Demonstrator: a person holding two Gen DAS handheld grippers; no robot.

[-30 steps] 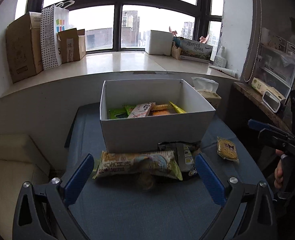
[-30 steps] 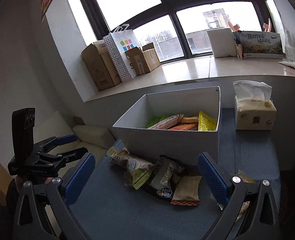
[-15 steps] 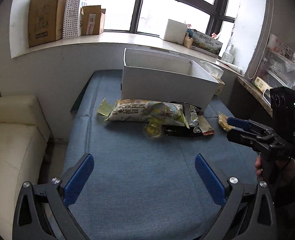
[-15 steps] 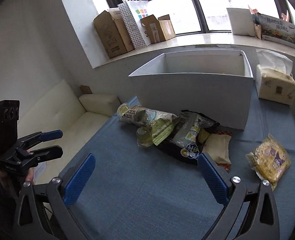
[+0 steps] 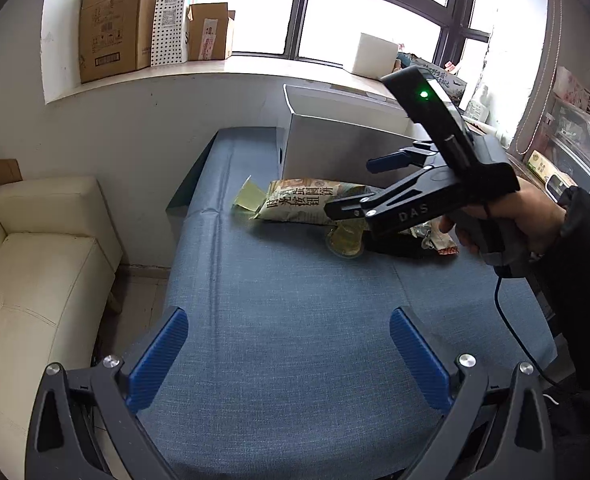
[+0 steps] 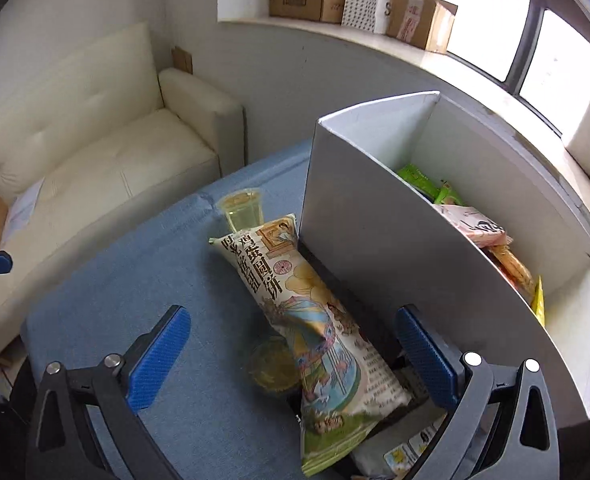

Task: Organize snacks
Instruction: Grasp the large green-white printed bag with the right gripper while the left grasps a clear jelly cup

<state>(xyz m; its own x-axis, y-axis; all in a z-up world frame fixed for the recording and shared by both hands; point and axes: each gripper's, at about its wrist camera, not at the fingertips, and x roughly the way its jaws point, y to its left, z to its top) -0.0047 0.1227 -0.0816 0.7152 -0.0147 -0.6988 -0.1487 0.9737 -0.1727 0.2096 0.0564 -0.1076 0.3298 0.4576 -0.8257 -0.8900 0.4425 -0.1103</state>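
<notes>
I am holding my left tool [image 5: 283,354] wide open over the bare blue desk [image 5: 295,320], and it is gripping nothing. It is staying well apart from the white box [image 6: 375,240], on the near side of it.

The long biscuit bag [image 6: 315,320] is lying flat on the desk along the front wall of the white box, just beside it. A small jelly cup [image 6: 243,210] is standing at the far end of the bag, near the left corner of the box. A second jelly cup [image 6: 273,368] is lying partly under the bag's left edge. Inside the white box several snack packets [image 6: 475,228] are already resting.

My right tool [image 6: 293,350] is hovering over the biscuit bag in front of the box, its two blue fingers [image 6: 159,352] spread wide on both sides of the bag. I cannot tell if they are touching it. My right hand [image 5: 511,216] is gripping the handle.
</notes>
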